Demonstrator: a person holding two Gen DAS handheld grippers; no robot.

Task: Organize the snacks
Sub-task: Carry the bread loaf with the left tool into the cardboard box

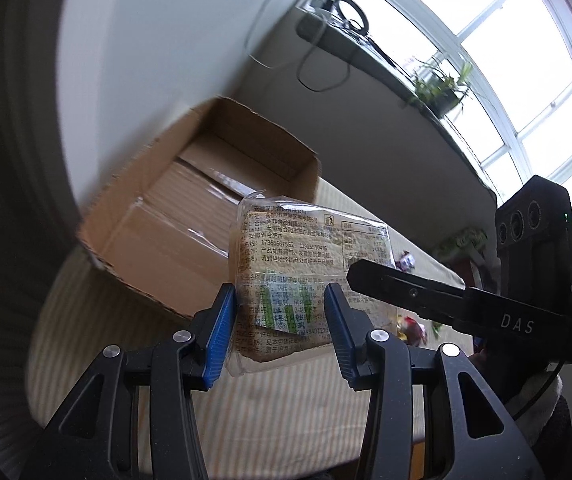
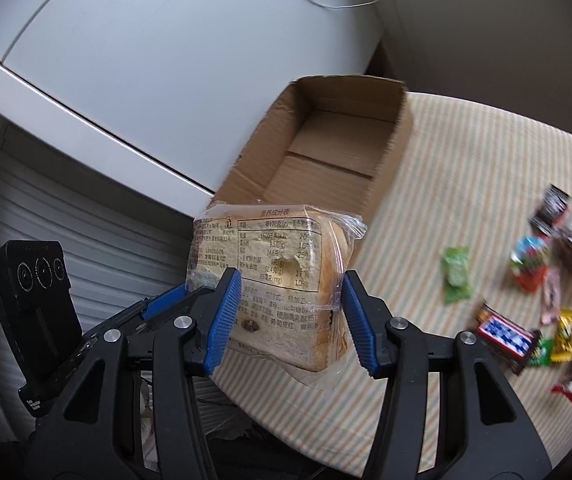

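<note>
Clear plastic wraps the bread pack (image 1: 286, 276) that we grip in the left gripper (image 1: 280, 328), its blue pads pressing both sides; the pack hangs just in front of the open cardboard box (image 1: 158, 240), above the striped tabletop (image 1: 286, 408). From the right wrist, our right gripper (image 2: 289, 320) clamps the same bread pack (image 2: 270, 276), again just before the box (image 2: 337, 152). Loose candies (image 2: 541, 280) lie well to the right of the box on the tabletop (image 2: 465, 184).
</note>
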